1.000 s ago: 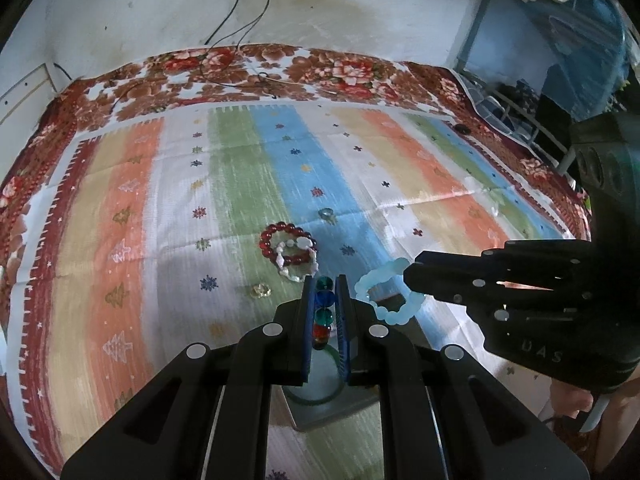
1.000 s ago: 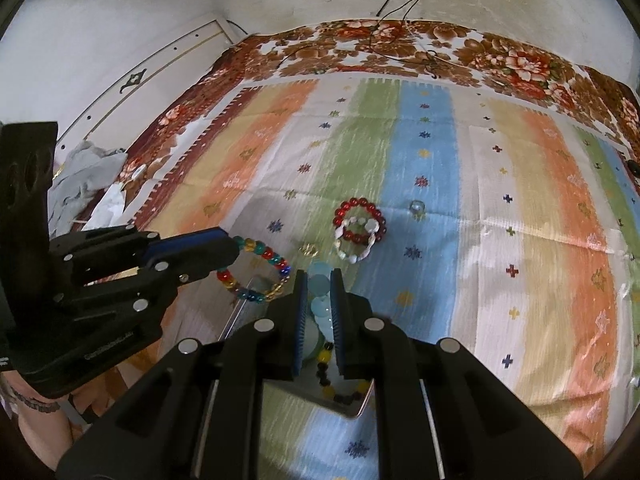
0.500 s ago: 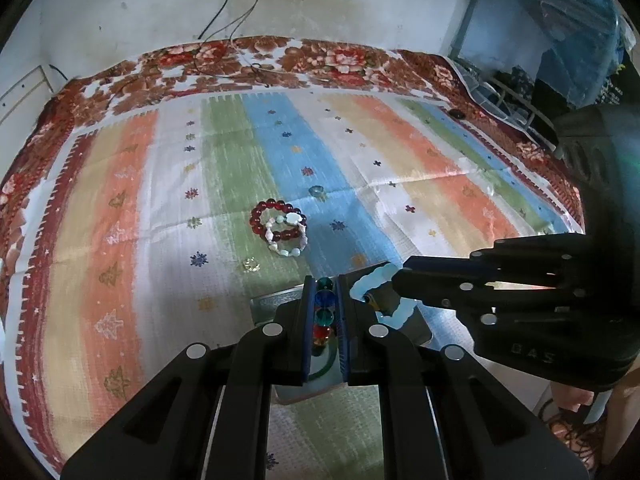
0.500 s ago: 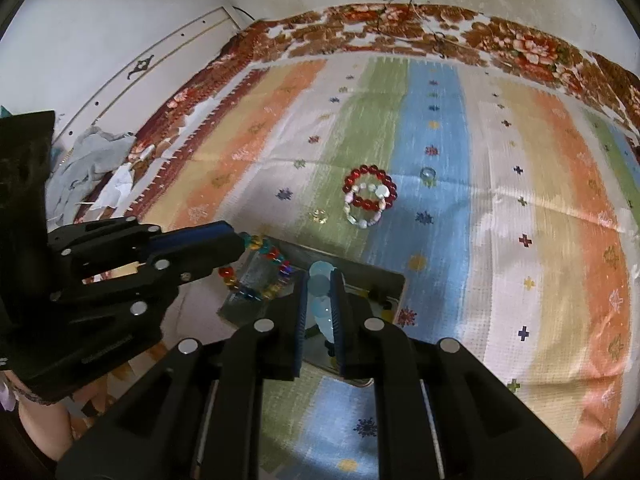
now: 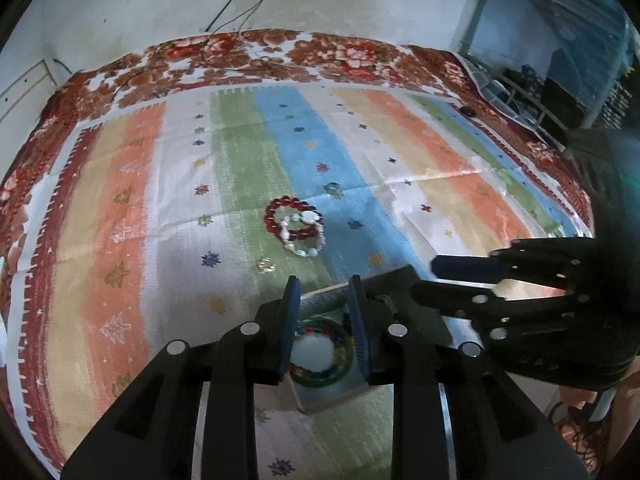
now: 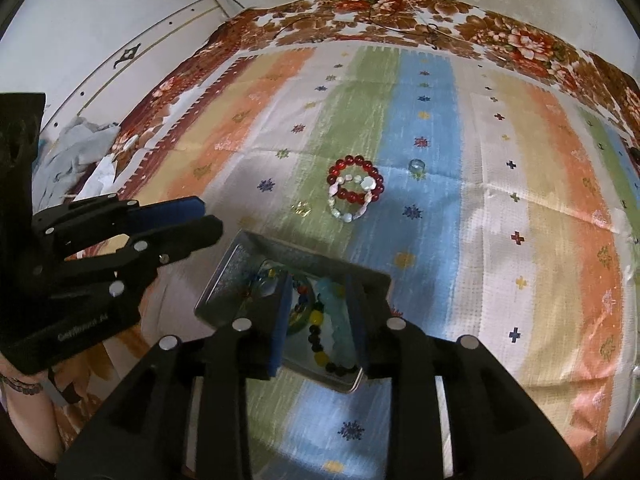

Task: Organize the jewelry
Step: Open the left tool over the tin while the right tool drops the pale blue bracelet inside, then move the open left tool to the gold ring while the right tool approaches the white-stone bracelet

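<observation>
The cloth [image 6: 460, 240] had orange, green, blue and white stripes with a red flower border. One bracelet [image 6: 354, 168] was red, one [image 6: 348, 210] white. The tin [image 6: 228, 276] was grey.

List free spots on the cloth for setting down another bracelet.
Free: the orange and cream stripes right of the red bracelet, and the far stripes toward the floral border. Crowded: the tin under both tongs, and around the white bracelet and ring.
</observation>
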Demonstrator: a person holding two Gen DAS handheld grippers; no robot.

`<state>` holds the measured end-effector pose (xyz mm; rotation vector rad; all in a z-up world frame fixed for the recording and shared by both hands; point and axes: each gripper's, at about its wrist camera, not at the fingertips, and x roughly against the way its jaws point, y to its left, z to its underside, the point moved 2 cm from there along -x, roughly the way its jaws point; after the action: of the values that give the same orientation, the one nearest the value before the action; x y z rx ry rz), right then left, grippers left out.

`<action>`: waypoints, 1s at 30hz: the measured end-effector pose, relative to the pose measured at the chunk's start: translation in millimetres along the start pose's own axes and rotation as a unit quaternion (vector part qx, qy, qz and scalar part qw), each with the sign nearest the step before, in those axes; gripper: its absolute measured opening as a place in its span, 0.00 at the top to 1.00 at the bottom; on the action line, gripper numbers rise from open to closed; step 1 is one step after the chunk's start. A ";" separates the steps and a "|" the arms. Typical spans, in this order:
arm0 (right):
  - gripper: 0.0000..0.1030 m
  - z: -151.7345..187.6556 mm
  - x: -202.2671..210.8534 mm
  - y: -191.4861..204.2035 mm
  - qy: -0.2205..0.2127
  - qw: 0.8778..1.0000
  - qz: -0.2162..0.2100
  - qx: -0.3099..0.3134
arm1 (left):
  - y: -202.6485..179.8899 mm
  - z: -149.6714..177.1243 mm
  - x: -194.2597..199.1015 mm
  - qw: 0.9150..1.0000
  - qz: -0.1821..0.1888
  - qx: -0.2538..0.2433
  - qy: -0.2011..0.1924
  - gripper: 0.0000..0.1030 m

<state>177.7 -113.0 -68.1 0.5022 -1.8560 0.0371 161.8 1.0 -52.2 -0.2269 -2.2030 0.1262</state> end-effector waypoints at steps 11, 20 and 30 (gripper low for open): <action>0.61 -32.2 -23.1 -27.9 0.013 0.999 0.009 -0.036 | 33.5 -21.1 -35.5 0.999 -0.018 0.020 0.046 0.77; 0.52 -40.8 -29.7 -34.6 0.018 0.999 0.005 -0.038 | 36.5 -23.6 -49.1 0.997 -0.028 0.010 0.068 0.77; 0.48 -51.5 -50.5 -39.8 0.041 0.998 0.002 -0.043 | 42.1 -27.6 -65.0 0.996 -0.029 0.002 0.089 0.76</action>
<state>251.0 -119.0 -105.1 0.4303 -1.7697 -0.0190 226.9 28.9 -93.8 -0.1653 -2.0292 0.0745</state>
